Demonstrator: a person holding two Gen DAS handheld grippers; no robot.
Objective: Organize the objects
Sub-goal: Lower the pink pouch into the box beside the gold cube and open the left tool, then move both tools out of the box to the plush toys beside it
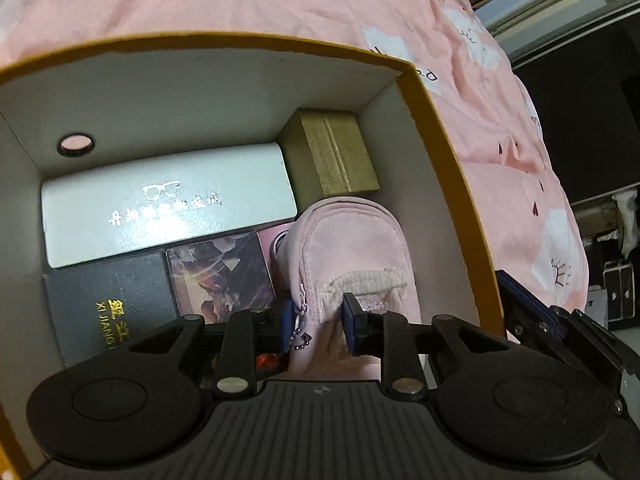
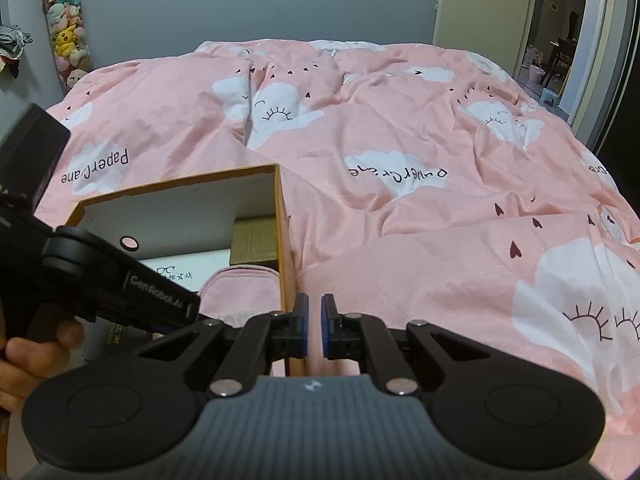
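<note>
An open cardboard box [image 1: 440,152] with a yellow rim sits on the bed. My left gripper [image 1: 319,324] reaches down into it, shut on the near end of a pink fabric pouch [image 1: 352,248] that lies along the box's right wall. Also in the box are a white glasses case [image 1: 160,200], a small gold box [image 1: 336,152], a black booklet [image 1: 108,300] and a patterned card box [image 1: 220,272]. My right gripper [image 2: 315,324] hovers just outside the box's right wall [image 2: 282,240], shut with nothing between its pads. The pouch [image 2: 240,284] also shows in the right wrist view.
The box rests on a pink duvet [image 2: 400,140] with white cloud prints that covers the whole bed. A hand [image 2: 24,356] holds the left gripper's body at the left. Plush toys [image 2: 68,40] hang on the far wall; a doorway [image 2: 560,40] opens at the far right.
</note>
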